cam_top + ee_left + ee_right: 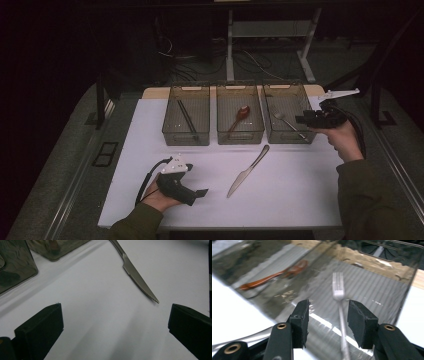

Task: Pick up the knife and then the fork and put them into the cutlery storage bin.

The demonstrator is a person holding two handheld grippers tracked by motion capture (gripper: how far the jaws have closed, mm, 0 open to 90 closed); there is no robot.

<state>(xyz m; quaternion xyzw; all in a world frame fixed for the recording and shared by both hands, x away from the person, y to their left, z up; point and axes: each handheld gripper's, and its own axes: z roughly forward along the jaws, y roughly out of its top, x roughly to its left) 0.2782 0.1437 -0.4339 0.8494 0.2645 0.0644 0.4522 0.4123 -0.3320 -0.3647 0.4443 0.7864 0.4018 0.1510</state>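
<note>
A silver fork (286, 121) lies in the right-hand clear bin (288, 141). My right gripper (301, 119) hangs at that bin's right rim, pointing left. In the right gripper view its jaws stand apart on either side of the fork (339, 292), and the pads (300, 320) do not touch its handle, so the right gripper (328, 320) is open. A silver table knife (247, 172) lies slantwise on the white tabletop. My left gripper (202, 192) rests on the table to its left, wide open and holding nothing (115, 327), with the knife's serrated blade (140, 280) ahead of it.
Three clear bins stand in a row at the back. The middle bin (240, 141) holds a reddish-brown spoon (240, 116), and the left bin (186, 142) holds a dark slender utensil (187, 119). The white tabletop (295, 195) ends close to the person's sleeves.
</note>
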